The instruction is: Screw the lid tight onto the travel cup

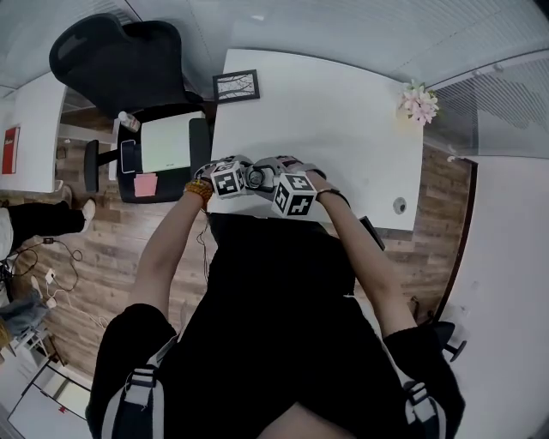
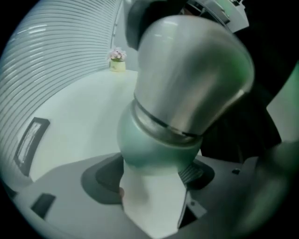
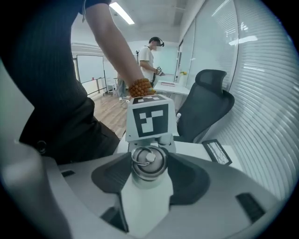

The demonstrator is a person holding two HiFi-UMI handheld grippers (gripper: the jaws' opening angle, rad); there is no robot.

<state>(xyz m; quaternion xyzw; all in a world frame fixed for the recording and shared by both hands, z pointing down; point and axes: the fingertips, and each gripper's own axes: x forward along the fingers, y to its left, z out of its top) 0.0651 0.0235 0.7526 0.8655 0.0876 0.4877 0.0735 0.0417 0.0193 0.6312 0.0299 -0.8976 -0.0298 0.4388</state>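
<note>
My left gripper (image 1: 227, 181) has its fingers clenched on the body of the travel cup (image 2: 187, 88). The cup hangs between my two tools, above the near side of the white table (image 1: 343, 129). My right gripper (image 1: 293, 194) faces the left one, its fingers grasping the lid (image 3: 148, 163), whose wire ring points toward that camera. A framed picture (image 1: 236, 86) and a small bunch of flowers (image 1: 419, 101) sit farther back on the table.

A white table (image 1: 326, 111) stands on a wood-plank floor (image 1: 111, 249), a black office chair (image 1: 116, 56) beside it. Slatted blinds (image 3: 266, 93) line one wall, and what looks like a strip light (image 3: 120, 12) glows overhead.
</note>
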